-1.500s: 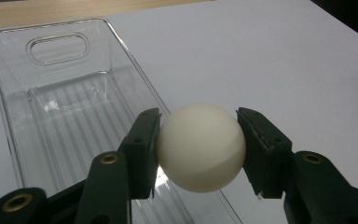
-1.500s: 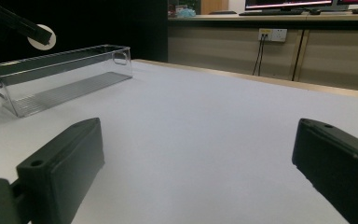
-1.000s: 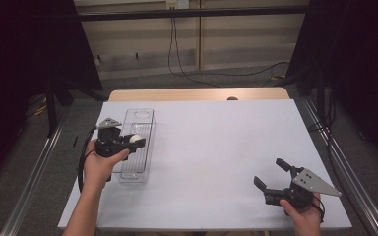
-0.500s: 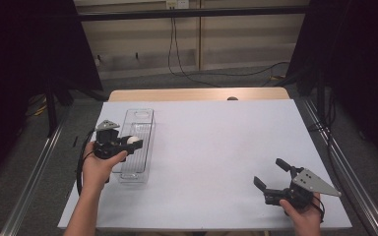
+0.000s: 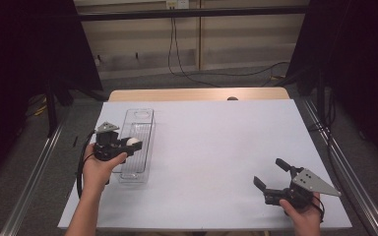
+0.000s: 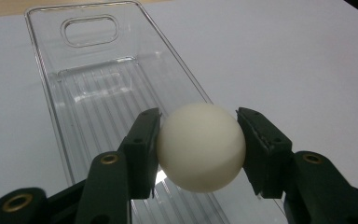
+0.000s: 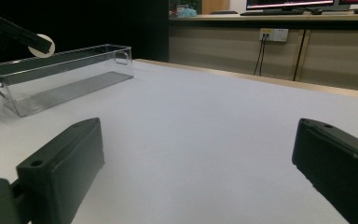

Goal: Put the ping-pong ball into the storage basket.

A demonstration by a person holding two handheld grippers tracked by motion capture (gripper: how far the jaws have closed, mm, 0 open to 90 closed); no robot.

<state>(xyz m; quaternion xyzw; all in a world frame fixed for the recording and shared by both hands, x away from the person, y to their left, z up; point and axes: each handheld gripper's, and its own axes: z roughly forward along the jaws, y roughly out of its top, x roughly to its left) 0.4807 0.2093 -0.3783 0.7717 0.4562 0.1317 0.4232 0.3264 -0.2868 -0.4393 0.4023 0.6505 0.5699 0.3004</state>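
- Long clear plastic tray point(image 5: 137, 147) with ridged floor, lying on the left part of the white table point(image 5: 216, 147); picked as landmark.
- Left gripper point(image 6: 199, 149) held over the tray's near half, jaws squeezed tight on a small round white ball point(image 6: 200, 147), one pad on each side.
- Ball up in the air above the tray floor, not touching the tray.
- Cut-out handle point(image 6: 88, 30) at the tray's far end, well past the ball.
- Right gripper point(image 5: 274, 178) far to the right of the tray, near the table's front edge, jaws spread wide, holding nothing.
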